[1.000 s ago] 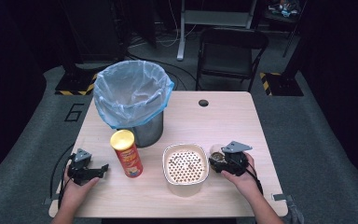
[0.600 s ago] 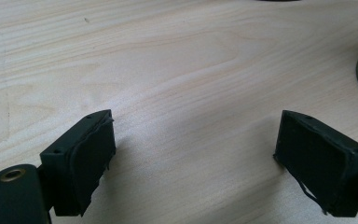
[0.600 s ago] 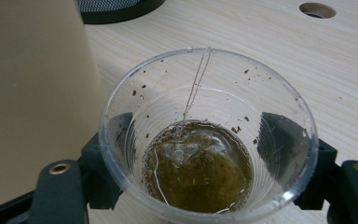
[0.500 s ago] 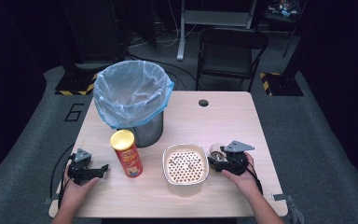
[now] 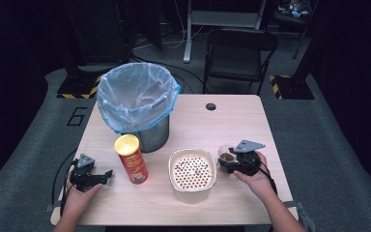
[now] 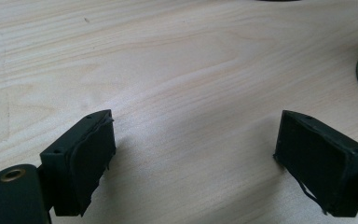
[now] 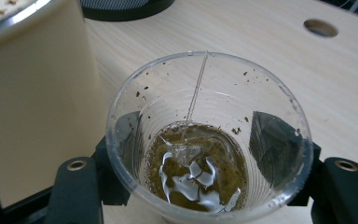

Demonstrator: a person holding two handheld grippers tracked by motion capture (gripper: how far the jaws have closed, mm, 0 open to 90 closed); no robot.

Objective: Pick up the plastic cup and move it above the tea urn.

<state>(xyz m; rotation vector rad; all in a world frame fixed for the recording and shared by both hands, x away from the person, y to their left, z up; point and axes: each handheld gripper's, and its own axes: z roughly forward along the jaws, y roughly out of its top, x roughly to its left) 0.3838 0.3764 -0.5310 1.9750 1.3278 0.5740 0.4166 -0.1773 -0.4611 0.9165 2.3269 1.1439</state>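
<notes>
My right gripper (image 5: 226, 162) is shut on a clear plastic cup (image 7: 205, 140), one jaw on each side of its wall. Brown dregs and a little liquid lie in the bottom of the cup (image 5: 225, 153). It stands at the table's right front, just beside a cream container (image 5: 174, 166) with a perforated insert. At the left front, my left gripper (image 5: 107, 175) rests low over the bare wood. Its jaws are wide open, with nothing between them (image 6: 193, 163). A red chip can with a yellow lid (image 5: 133, 159) stands upright just to its right.
A metal bin lined with a blue bag (image 5: 135, 96) stands at the back left of the table. A cable hole (image 5: 211, 106) sits near the far edge. Behind the table is a black chair (image 5: 239, 53). The cream container's wall (image 7: 32, 93) rises close to the cup.
The right gripper with the cup has shifted very slightly. The left gripper has not moved.
</notes>
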